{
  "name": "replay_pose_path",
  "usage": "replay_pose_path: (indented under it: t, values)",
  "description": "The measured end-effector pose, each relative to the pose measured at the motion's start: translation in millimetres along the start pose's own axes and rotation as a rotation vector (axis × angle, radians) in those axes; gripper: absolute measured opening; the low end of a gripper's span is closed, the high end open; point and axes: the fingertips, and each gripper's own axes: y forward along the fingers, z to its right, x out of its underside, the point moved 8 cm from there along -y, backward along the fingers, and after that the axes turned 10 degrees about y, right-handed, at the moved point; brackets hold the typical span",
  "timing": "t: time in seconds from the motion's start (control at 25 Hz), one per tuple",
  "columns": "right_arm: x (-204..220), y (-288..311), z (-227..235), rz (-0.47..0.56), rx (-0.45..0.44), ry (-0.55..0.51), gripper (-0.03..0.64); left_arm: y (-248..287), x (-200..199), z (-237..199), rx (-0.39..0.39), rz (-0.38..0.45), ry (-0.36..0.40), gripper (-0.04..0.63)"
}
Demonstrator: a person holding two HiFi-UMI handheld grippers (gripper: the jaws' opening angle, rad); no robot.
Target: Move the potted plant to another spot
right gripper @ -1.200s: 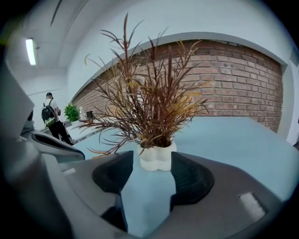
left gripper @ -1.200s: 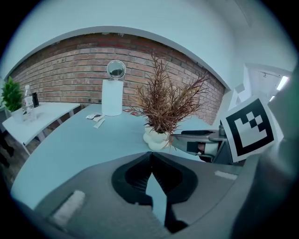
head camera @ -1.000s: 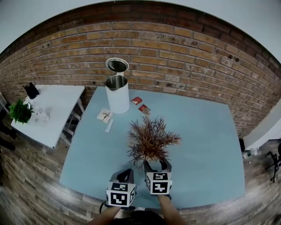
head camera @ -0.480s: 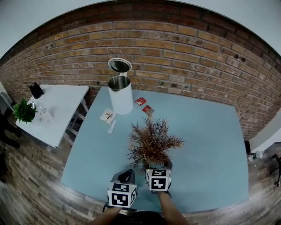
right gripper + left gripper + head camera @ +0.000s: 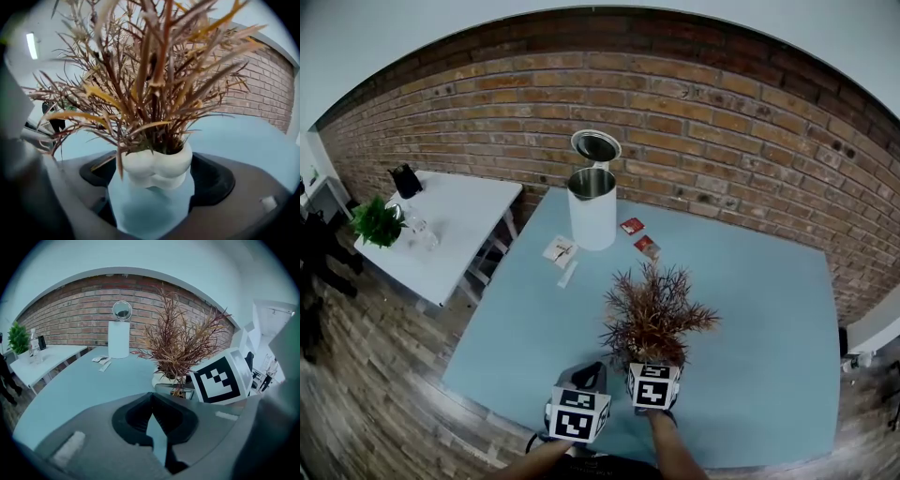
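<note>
Brick wall [image 5: 675, 112] closes the scene beyond the potted plant [image 5: 658, 314], which stands upright on the pale blue worktop [image 5: 750, 309]; its settled base suggests it has been set down there. A white side table [image 5: 455, 234] stands well to the plant's left. A white canister [image 5: 592, 208], lid flipped open, stands behind and left of the plant, well apart from it. The right tongs [image 5: 154, 180] flank the plant's white pot, spread wide. Their jaws have just been opening, and the pot stands between them with a gap at each side, so this is probably a release. The left tongs [image 5: 153, 397], just left of the plant, are pressed together on nothing, apparently idle. Red packets [image 5: 639, 236] and paper sachets [image 5: 560, 251] lie behind the plant, their print too small to read. The tongs' cubes bear only black-and-white square markers.
</note>
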Motion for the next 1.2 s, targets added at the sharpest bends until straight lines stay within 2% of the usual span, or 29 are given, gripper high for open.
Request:
replay_pose_path:
  t: [0.36,0.72,1.2]
  values:
    - [-1.4,11.0,1.3,0.020,0.044,0.008,0.472,-0.5,4.2,-8.2,-0.005,0.018,0.000,-0.002]
    - [-1.2,14.3,0.1,0.028,0.046,0.007,0.477,-6.0,5.4,-15.8,-0.016,0.027,0.004,-0.002]
    - [5.2,6.1,-6.4,0.023,0.070,0.019,0.480,-21.4,14.6,-18.6,0.009,0.024,0.017,-0.002]
